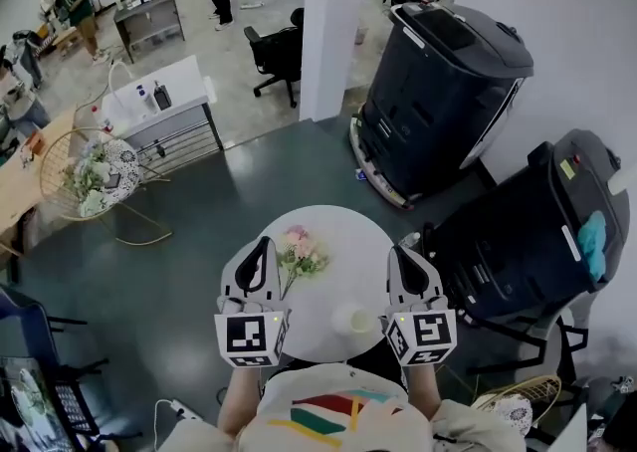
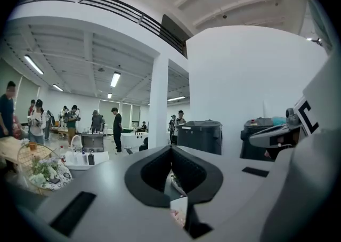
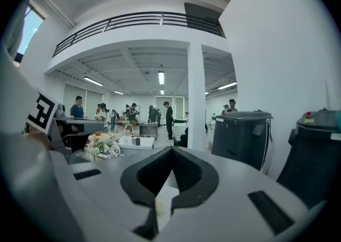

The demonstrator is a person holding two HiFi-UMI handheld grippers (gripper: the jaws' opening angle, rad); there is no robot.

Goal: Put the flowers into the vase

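As far as the views show, nothing of the task is done yet. The flowers (image 1: 299,251), a small bunch of pale pink blooms with green leaves, lie flat on the round white surface (image 1: 343,236). In the head view they are beyond the vase (image 1: 353,320) and to its left, apart from it. The vase is small and white and appears to stand upright near the edge of the surface closest to the person. Nothing shows in its mouth.

The left gripper (image 1: 262,244) hovers to the left of the vase and farther out, with its tips just beside the flowers but not on them. The left gripper view shows its jaws pressed together at the tips with nothing between them. The right gripper (image 1: 400,253) is on the other side of the vase, to its right and a little beyond it. Its own view shows those jaws likewise closed tip to tip and empty.

So the whole job is probably left. A pair of jaws must open and close on the stems. The bunch then has to be lifted and turned stem-down, and the stem ends lowered into the mouth of the vase. The vase looks light, so the free gripper may need to steady it.
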